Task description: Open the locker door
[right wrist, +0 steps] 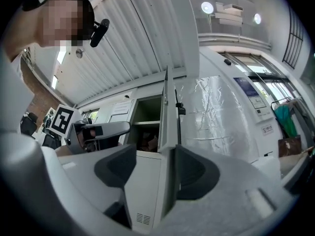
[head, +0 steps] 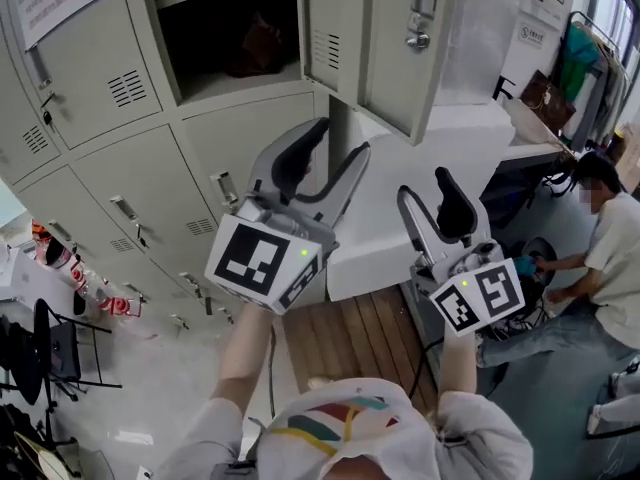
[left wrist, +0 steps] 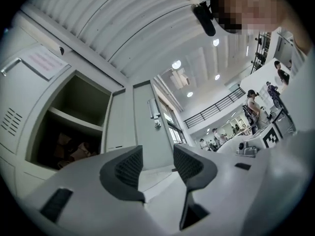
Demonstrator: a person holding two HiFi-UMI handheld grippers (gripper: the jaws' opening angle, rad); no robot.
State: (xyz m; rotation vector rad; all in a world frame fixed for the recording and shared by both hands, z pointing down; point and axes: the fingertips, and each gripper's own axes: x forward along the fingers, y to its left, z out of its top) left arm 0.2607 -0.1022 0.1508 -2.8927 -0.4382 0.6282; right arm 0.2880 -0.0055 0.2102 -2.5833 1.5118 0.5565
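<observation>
The grey locker door stands swung open at the top, its handle and lock on the outer face. Beside it the open compartment holds a dark brown thing on its shelf. My left gripper is open below that compartment, nothing between its fingers. My right gripper is lower right, open and empty too. In the left gripper view the left gripper points up at the door. In the right gripper view the door's edge shows far beyond the right gripper.
Closed lockers fill the wall below and left. A white plastic-wrapped cabinet stands behind the open door. A person crouches at the right on the floor. Wooden slats lie underfoot, and a dark folding chair stands at the left.
</observation>
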